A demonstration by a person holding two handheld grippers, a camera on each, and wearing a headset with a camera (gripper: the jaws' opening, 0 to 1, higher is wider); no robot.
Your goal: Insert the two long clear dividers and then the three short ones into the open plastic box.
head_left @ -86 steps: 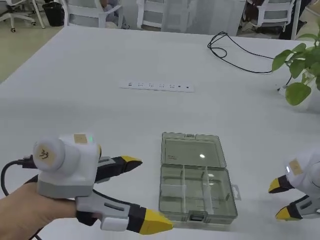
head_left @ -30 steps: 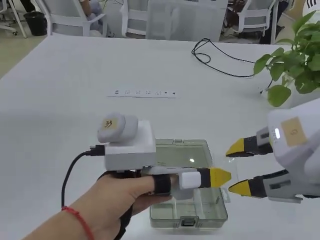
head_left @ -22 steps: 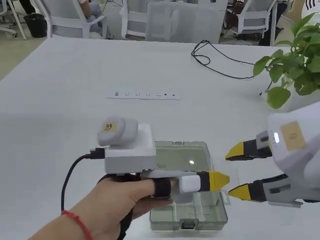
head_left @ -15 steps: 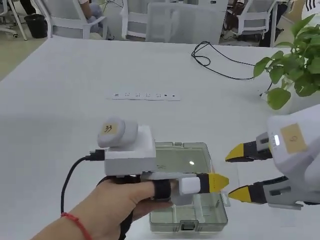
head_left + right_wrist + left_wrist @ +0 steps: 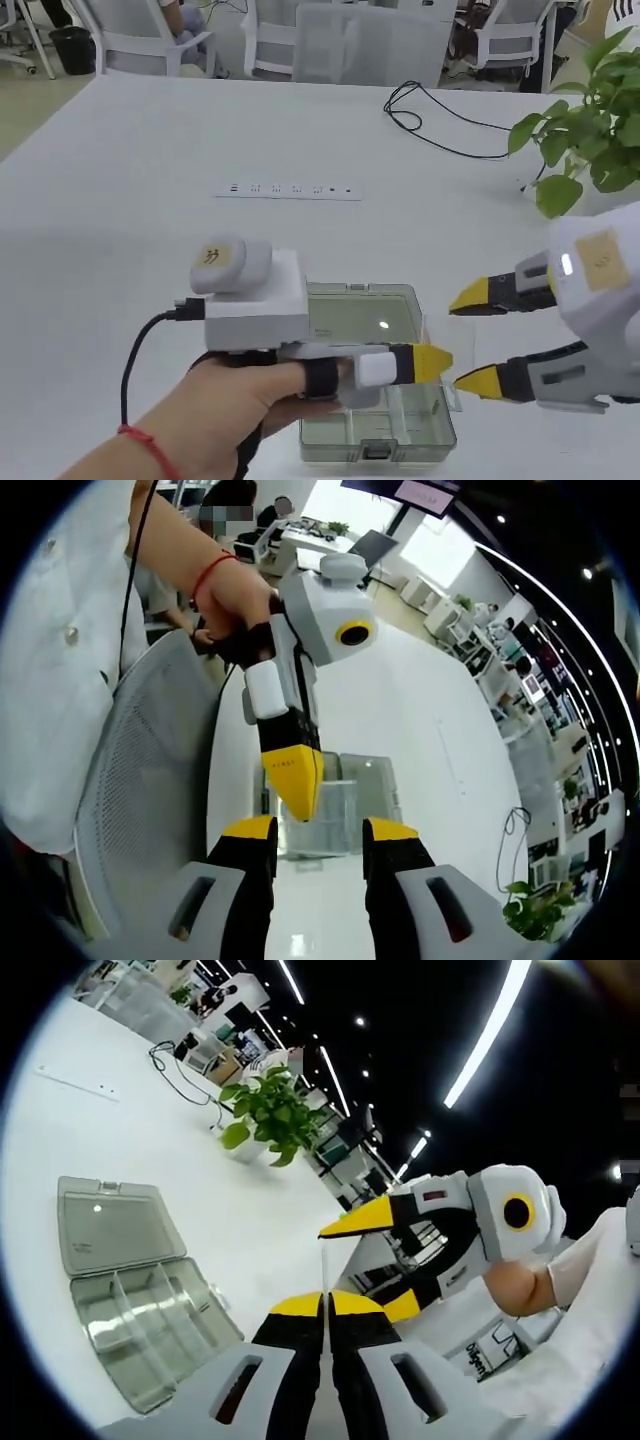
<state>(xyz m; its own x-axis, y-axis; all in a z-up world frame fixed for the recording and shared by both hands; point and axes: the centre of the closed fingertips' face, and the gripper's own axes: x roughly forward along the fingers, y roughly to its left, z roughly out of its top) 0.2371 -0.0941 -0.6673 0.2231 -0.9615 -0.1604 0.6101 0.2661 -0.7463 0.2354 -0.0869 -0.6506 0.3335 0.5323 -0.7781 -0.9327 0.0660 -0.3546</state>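
The open plastic box [image 5: 425, 428] lies on the white table with its lid [image 5: 365, 310] flat behind it. In the left gripper view, clear dividers stand inside the box [image 5: 150, 1320]. A hand holds my left gripper [image 5: 432, 362] just above the box. Its jaws are shut on a thin clear divider [image 5: 323, 1272] that sticks out past the tips of the left gripper [image 5: 327, 1305]. My right gripper [image 5: 482, 338] is open at the box's right side, facing the left one. In the right gripper view, the left gripper's yellow tip sits between the jaws of the right gripper [image 5: 318, 830].
A white power strip [image 5: 290, 189] lies mid-table. A black cable [image 5: 440, 120] loops at the far right, beside a green plant [image 5: 585, 130]. Office chairs stand beyond the table's far edge. Bare table [image 5: 120, 230] stretches to the left of the box.
Since 2.9 s ago the left gripper has come from the box's left to over the box, and the right gripper has closed in on its tip. Over the last second both have barely moved.
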